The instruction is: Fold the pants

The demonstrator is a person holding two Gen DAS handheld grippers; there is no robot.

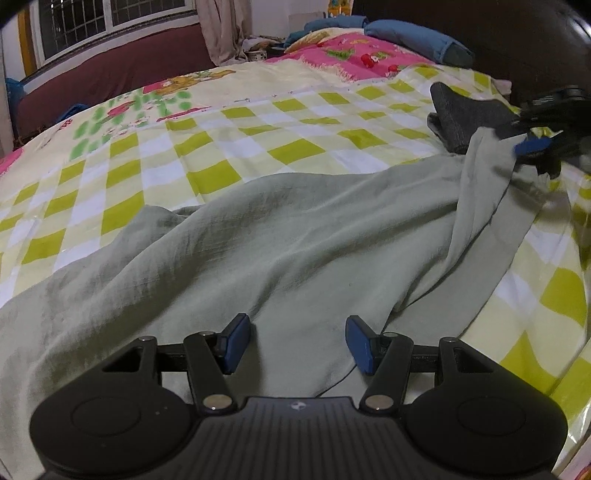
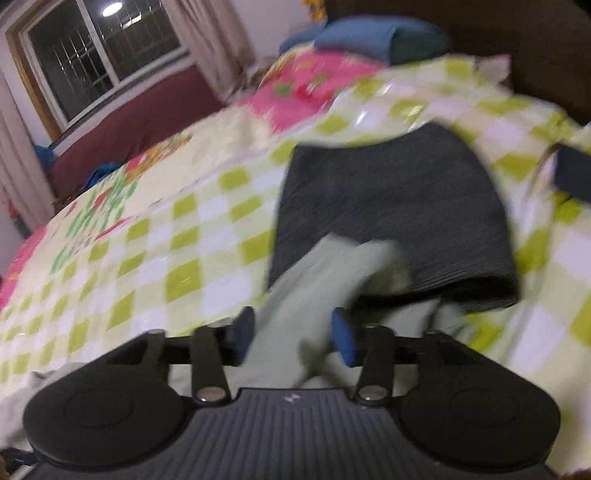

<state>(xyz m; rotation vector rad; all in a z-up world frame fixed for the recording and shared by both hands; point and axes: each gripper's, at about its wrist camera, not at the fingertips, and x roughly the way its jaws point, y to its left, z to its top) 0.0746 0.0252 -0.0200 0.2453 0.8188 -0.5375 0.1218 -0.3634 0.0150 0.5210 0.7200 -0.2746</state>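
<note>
Pale green pants (image 1: 277, 240) lie spread and wrinkled across a checked bed sheet (image 1: 221, 147). My left gripper (image 1: 297, 325) hovers open just over the near part of the pants, with nothing pinched between its blue pads. At the far right, one end of the pants rises in a fold toward my right gripper (image 1: 532, 146). In the blurred right wrist view, that gripper (image 2: 293, 321) has its jaws apart with a strip of the pants (image 2: 325, 266) lying loosely between them, not squeezed.
A folded dark grey garment (image 2: 391, 206) sits on the sheet just beyond the right gripper. Blue pillows (image 1: 406, 37) and a dark headboard (image 1: 517, 44) are at the far end. A maroon wall and a barred window (image 1: 92, 26) lie beyond the bed's left side.
</note>
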